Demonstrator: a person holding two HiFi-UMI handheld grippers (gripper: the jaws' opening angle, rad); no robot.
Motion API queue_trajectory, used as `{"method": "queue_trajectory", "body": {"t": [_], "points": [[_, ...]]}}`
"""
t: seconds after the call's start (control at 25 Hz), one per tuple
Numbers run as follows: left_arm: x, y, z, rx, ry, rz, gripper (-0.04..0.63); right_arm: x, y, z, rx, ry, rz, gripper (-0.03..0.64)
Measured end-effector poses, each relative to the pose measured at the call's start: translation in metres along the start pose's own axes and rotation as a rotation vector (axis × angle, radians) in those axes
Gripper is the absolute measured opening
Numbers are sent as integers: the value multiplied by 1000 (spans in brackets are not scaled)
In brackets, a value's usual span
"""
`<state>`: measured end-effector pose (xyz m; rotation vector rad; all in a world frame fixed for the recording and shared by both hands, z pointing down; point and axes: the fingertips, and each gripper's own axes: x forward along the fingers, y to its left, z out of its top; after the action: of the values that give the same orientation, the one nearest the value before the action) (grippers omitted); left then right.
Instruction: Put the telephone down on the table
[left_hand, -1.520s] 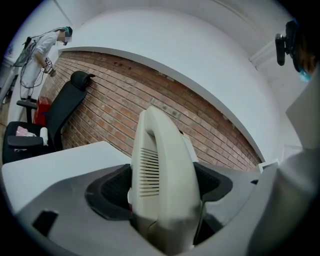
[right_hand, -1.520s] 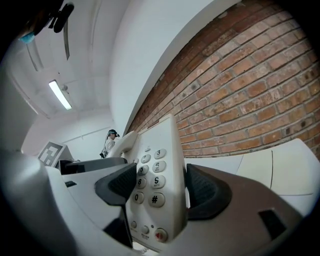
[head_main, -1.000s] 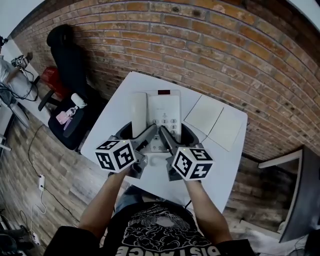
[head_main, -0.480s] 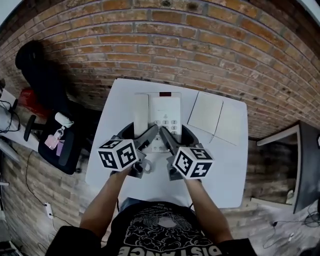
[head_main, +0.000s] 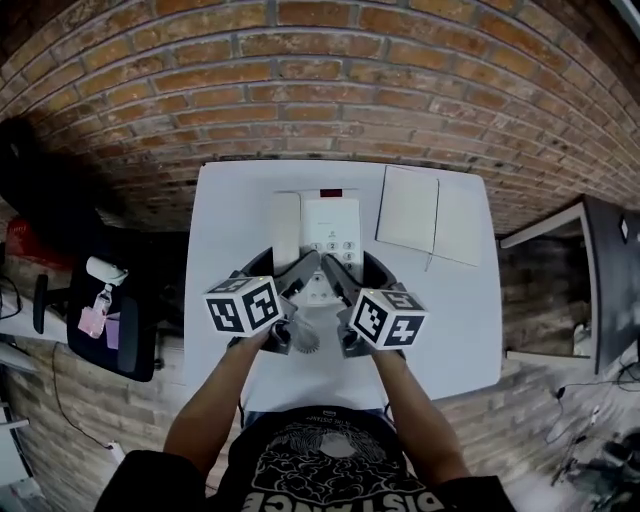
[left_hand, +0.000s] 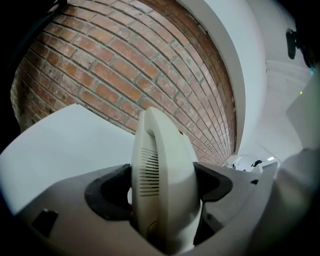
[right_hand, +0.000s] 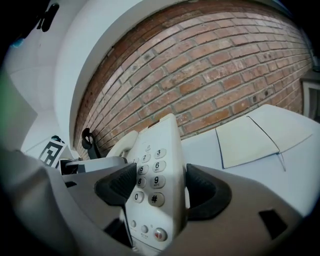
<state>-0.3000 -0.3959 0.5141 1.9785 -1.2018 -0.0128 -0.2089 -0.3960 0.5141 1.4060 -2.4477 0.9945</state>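
Compared with half a second ago, both grippers remain clamped on the telephone with little change between them. The white table now sits squarer in the head view, and the black chair has slid toward that view's left edge. The left gripper has its jaws closed on the handset, which stands on edge between them, slotted earpiece facing the left jaw. The right gripper has its jaws closed on the near end of the telephone body, keypad turned toward the left jaw. Legible on the keys between and just beyond these fingers are 2, 3, 5, 6, 8, 9, 0 and #; the small print above the keys is too fine to read. A red strip marks the body's far end. An open notebook lies flat beyond and to the right of the right fingers, apart from the telephone. Whether the telephone's base touches the table cannot be told, since the grippers cover its near end. A small grey ribbed object behind the fingers is unidentifiable. The shirt lettering is cut off by the lower edge.
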Motion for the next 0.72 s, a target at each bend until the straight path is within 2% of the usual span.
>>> {"method": "queue_trajectory", "body": {"t": [0.24,0.72], "points": [[22,23,-11,-26,70,9,387,21,-18,-14,49,35,-40,311],[45,59,-26,-90,146,43,387,57,-33,-37,75,87,-81,311]]}}
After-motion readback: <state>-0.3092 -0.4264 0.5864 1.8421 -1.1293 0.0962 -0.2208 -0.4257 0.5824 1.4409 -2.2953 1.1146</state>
